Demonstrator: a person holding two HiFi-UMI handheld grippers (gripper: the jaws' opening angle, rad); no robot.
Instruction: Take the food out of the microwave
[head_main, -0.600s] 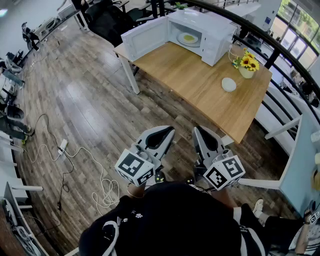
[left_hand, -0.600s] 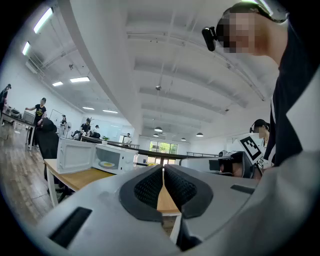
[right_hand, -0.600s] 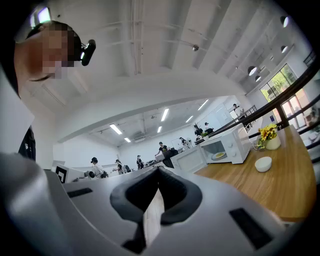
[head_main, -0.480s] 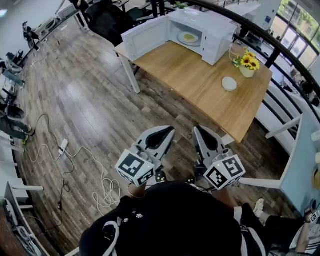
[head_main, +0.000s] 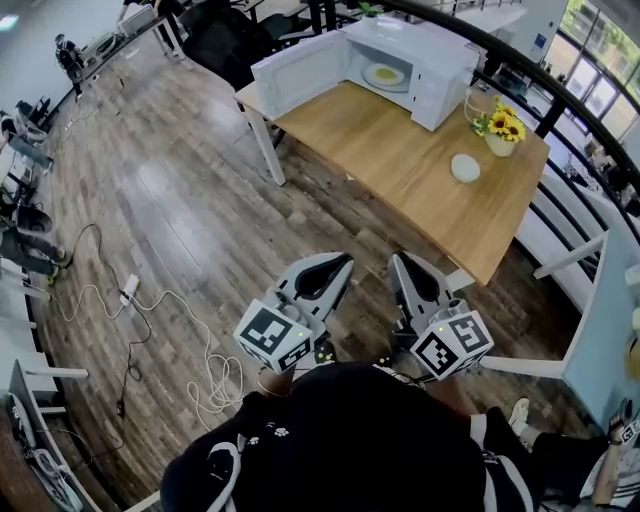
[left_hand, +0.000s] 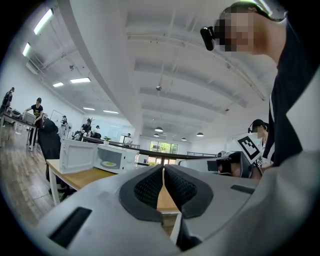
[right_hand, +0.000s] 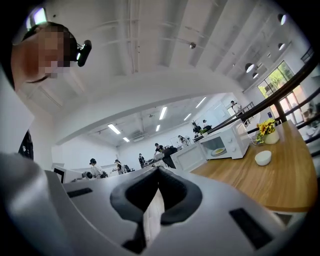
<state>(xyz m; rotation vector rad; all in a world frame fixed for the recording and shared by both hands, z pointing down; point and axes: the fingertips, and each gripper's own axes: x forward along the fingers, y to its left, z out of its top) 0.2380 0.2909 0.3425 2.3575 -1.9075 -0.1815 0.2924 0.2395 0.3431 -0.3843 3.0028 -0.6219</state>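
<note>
Wood-plank floor (head_main: 170, 210) fills the left of the head view, and the pale wooden table (head_main: 400, 170) runs off to the far right. Since half a second ago the whole picture has slid a touch: the microwave (head_main: 440, 70) and table now sit slightly further right in frame. The two grippers show a shade lower, and nothing on the table has been touched.

The left gripper (head_main: 335, 264) has its jaws pressed together with nothing between them. It's the same story for the right gripper (head_main: 405, 264), closed and empty. Both are held close in front of the person's dark top, well apart from the table.

The food is a yellow portion on a plate (head_main: 384, 74) inside the microwave. The microwave door (head_main: 295, 70) is swung wide out to the left, beside the table's far-left corner.

A white bowl (head_main: 465, 167) sits alone mid-table, and a vase of sunflowers (head_main: 503, 125) stands just right of the microwave.

The table's near corner (head_main: 480, 278) juts towards the right gripper, and a white table leg (head_main: 265, 150) drops from the left corner. Between the grippers and the long left edge lies bare floor. A white cable (head_main: 180, 320) and power strip (head_main: 127, 290) trail further left. A dark railing (head_main: 560, 95) closes off the far right side.
</note>
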